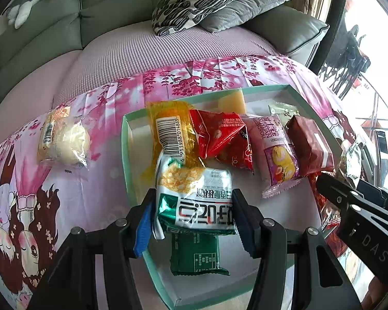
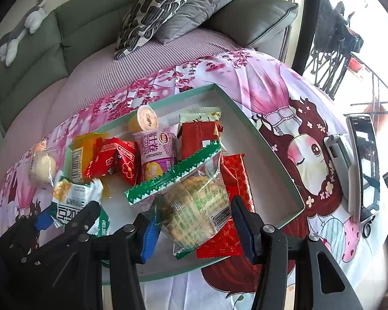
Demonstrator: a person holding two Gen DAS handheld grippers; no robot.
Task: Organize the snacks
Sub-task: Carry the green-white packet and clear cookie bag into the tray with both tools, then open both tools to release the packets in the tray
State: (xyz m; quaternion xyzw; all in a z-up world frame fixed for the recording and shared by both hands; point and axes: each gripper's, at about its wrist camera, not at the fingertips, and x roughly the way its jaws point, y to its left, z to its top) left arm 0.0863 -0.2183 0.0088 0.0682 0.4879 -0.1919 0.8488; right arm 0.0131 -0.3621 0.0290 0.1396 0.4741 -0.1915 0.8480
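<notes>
We find a shallow mint-green tray (image 1: 125,139) lying on a pink cartoon-print cloth (image 1: 38,186) that covers the worktop, with a grey sofa (image 1: 64,25) and two cushions behind it.

The left gripper (image 1: 192,206) is clamped on a white-and-green snack packet (image 1: 196,196), both blue pads pressing its sides; the packet hangs over the tray's near-left part, above a dark green packet (image 1: 196,253) lying on the tray floor.

The right gripper (image 2: 194,222) is clamped on a clear biscuit packet (image 2: 191,206) with a green zigzag seal, held over the tray's near-right part, above a flat red packet (image 2: 235,180).

Inside the tray we also record:
- a yellow packet (image 1: 170,134) with a barcode, at the left;
- a red packet (image 1: 219,137) beside it;
- a pink roll packet (image 1: 276,152) near the centre;
- a dark red brick-shaped packet (image 1: 310,144) to its right;
- a yellow cup-shaped item (image 2: 142,120) at the far edge.

One wrapped pale bun (image 1: 64,139) lies outside the tray, on the cloth to its left, well apart from the left gripper. A phone (image 2: 364,165) on a stand sits on the cloth to the tray's right.
</notes>
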